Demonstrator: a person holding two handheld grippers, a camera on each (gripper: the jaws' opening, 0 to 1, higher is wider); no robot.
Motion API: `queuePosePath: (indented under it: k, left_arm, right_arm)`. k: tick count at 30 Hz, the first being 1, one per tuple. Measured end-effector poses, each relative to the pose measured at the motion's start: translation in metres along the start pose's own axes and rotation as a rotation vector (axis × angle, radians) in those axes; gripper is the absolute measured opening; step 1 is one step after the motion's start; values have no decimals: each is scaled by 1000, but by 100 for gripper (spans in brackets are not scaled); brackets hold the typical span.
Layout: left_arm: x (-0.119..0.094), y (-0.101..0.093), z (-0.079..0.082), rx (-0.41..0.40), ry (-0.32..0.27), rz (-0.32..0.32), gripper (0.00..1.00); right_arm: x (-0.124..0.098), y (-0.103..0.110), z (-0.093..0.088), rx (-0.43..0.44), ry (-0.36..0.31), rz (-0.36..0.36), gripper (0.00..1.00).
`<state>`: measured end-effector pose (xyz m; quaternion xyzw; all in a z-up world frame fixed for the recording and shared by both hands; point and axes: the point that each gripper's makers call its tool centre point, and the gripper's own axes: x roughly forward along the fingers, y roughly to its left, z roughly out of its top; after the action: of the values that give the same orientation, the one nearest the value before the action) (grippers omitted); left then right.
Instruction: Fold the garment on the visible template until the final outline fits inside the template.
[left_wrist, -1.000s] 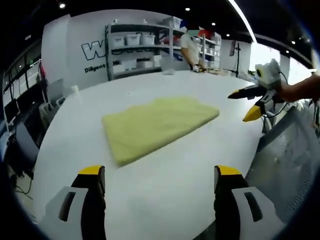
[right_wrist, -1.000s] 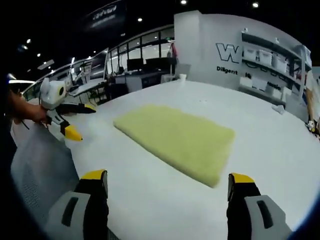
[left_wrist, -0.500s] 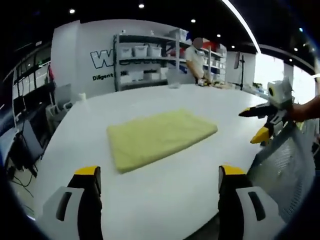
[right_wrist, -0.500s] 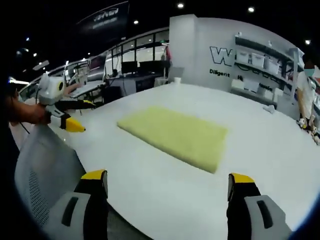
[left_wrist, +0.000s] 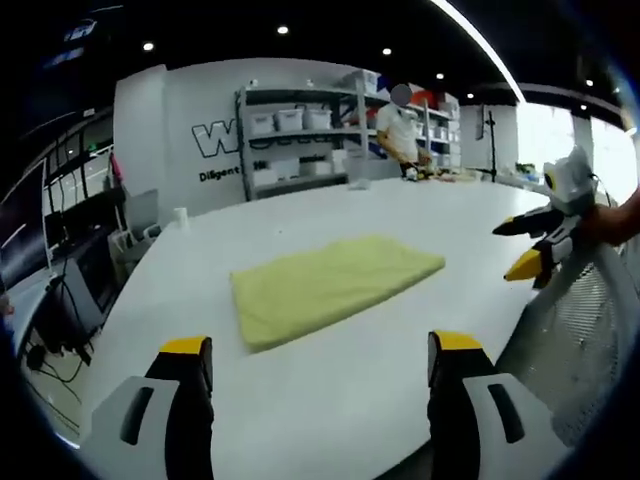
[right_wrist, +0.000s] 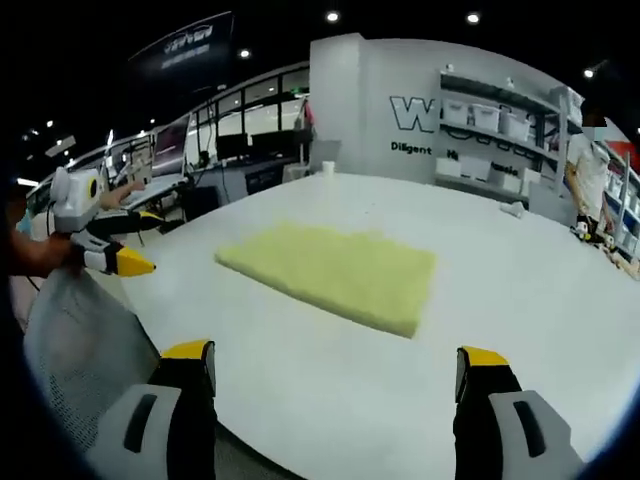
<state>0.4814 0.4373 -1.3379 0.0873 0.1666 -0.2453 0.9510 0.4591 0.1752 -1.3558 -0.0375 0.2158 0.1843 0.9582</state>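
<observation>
Left gripper view has pulled back since a second ago: the garment (left_wrist: 328, 287) looks smaller and farther, and I see no change in its folded shape. My left gripper (left_wrist: 318, 352) has its jaws wide apart, holding nothing, above the table (left_wrist: 330, 400). The garment lies flat mid-table, long axis running lower left to upper right. My right gripper (right_wrist: 338, 362) is likewise spread and empty, well short of the garment (right_wrist: 335, 273).

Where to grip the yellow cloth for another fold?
Probably the near corner of the cloth, coming low from the table edge side. It lies flat and folded, so only its edges give the open left gripper something to pinch.
</observation>
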Motion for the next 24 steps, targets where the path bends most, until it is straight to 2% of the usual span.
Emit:
queuePosePath:
  k: [1,2,4,6,10,13,14,17,19,21,24]
  left_arm:
    - [-1,1,0,5,-1,7,89]
    - [-1,2,0,6,2,9,89]
    - [0,1,-8,13,33,11,87]
    - [2,-1,-18,43,92,-5,86]
    - [2,-3,-23,47,107,-11,83]
    - [0,0,-32,-25,157,9,79]
    - [1,2,-30,-58,155,13,80]
    - [2,10,-28,-60,144,33,85]
    - [-1,12,-32,-50,159,54,86]
    - [-3,7,-30,-25,145,44,84]
    - [0,11,-30,-13,152,46,81]
  right_arm:
    - [0,1,-7,-8,32,2,99]
    - [-1,3,-20,-12,99,12,99]
    - [-1,5,-27,50,141,15,99]
    - [0,1,-24,48,126,7,99]
    - [-1,2,-27,54,134,3,97]
    - [-2,1,-29,60,147,1,94]
    - [-1,-1,-28,71,144,-6,93]
    - [-1,-4,-24,110,130,-26,95]
    - [-4,-4,-25,105,114,-33,99]
    - [-6,-7,-25,120,113,-52,99]
    - [-4,-13,-21,142,101,-65,99]
